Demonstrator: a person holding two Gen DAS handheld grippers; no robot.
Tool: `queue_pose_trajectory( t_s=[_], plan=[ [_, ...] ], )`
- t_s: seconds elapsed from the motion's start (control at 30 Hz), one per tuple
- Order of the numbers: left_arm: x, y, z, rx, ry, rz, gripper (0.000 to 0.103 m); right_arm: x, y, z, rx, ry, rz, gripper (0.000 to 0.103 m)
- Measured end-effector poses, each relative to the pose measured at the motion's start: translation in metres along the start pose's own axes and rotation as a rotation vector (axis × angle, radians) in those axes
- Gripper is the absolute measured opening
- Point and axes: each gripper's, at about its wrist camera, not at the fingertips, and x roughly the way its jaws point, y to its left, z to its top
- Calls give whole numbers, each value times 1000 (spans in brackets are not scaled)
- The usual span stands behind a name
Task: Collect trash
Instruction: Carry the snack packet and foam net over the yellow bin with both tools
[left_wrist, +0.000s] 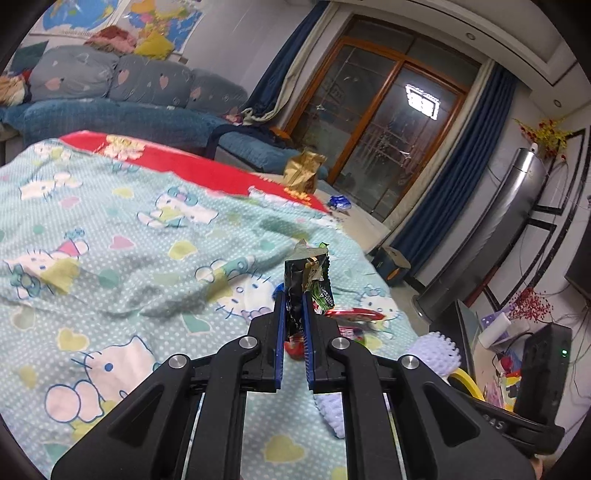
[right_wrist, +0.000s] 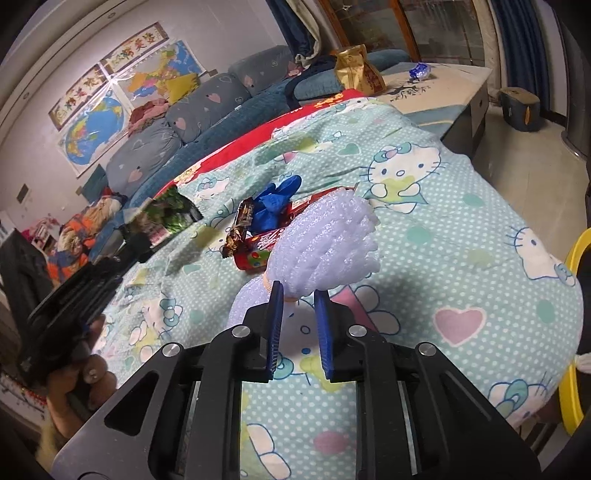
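My left gripper (left_wrist: 293, 293) is shut on a crumpled black and green snack wrapper (left_wrist: 308, 275), held above the Hello Kitty cloth (left_wrist: 129, 236). My right gripper (right_wrist: 298, 295) is shut on a white foam fruit net (right_wrist: 328, 243) and holds it over the cloth (right_wrist: 461, 229). Beyond the net lie a red wrapper (right_wrist: 258, 251), a dark candy wrapper (right_wrist: 240, 229) and a blue crumpled piece (right_wrist: 277, 199). In the left wrist view the red wrapper (left_wrist: 354, 314) lies just past my left gripper and the foam net (left_wrist: 436, 350) shows at the right.
A gold paper bag (right_wrist: 356, 68) and a blue wrapper (right_wrist: 419, 72) sit on the bare far end of the table (right_wrist: 443, 96). A sofa (left_wrist: 122, 110) runs behind. A yellow rim (right_wrist: 576, 332) shows at the right, and the left gripper (right_wrist: 85, 295) at the left.
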Motion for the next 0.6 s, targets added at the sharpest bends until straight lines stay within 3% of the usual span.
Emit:
queue_pose_trajectory(
  t_s=[0.27,0.6],
  plan=[
    [-16,-21,3,36,-19,-51,9,-19,-3,2,-32,-22,-3,12],
    [-13,-60,-6,103,12,-130,9,-43,-25,6,-29,-61,-41,7]
  ],
)
